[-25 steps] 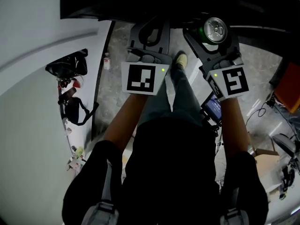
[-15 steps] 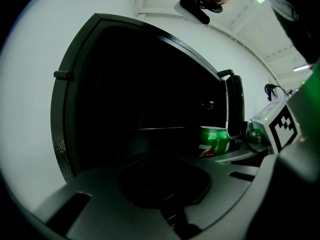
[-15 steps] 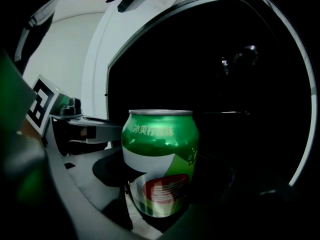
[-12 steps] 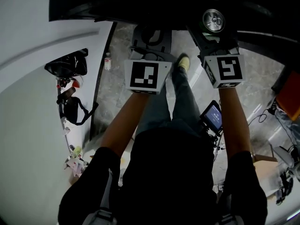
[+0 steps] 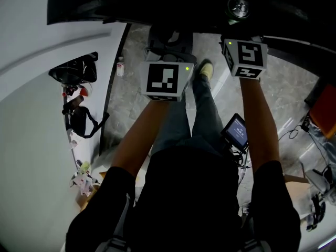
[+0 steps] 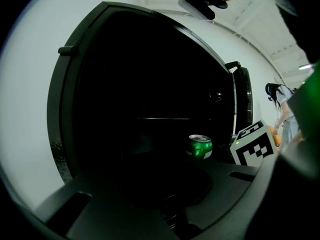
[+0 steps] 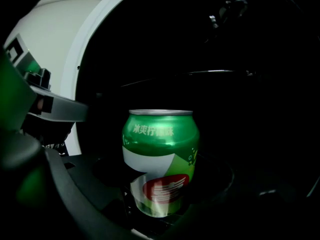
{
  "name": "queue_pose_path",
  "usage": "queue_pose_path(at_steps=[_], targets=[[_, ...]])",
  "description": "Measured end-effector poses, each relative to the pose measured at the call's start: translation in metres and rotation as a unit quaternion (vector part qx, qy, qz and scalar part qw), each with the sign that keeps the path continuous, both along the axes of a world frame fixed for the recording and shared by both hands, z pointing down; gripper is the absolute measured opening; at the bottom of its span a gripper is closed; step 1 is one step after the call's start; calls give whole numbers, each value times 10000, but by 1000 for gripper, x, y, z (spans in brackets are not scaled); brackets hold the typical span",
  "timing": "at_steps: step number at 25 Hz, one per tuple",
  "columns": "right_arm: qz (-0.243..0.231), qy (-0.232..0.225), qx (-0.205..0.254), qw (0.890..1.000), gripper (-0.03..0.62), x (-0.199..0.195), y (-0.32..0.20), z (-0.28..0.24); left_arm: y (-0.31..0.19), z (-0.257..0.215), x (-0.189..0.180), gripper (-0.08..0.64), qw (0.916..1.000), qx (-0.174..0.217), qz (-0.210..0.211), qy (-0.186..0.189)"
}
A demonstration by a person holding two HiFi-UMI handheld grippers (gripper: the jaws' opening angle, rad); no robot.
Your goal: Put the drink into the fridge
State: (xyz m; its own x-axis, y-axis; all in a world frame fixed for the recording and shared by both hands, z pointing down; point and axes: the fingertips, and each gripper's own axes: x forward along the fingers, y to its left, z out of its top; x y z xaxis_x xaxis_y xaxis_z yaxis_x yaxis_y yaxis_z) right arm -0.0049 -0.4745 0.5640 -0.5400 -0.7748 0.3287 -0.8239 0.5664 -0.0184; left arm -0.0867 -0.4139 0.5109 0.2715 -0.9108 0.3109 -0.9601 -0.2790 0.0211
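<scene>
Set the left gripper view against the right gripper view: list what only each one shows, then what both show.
Left only: a marker cube and a person standing at far right. Right only: print, a white band and a red emblem on the green can, which the right gripper clamps. Both: that can and the dark inside of the fridge.

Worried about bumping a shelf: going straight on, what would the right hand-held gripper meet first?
The way looks free: the right hand-held gripper, shut on the green can, points into the dark fridge. Depth there is unclear.
</scene>
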Motion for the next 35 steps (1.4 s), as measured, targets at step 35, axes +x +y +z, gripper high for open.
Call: queue_pose_path(at_steps=[35], targets=[[43,23,-61,10000,342,-14,-34,34,-23,2,4,11,9999,-3,-90,87]])
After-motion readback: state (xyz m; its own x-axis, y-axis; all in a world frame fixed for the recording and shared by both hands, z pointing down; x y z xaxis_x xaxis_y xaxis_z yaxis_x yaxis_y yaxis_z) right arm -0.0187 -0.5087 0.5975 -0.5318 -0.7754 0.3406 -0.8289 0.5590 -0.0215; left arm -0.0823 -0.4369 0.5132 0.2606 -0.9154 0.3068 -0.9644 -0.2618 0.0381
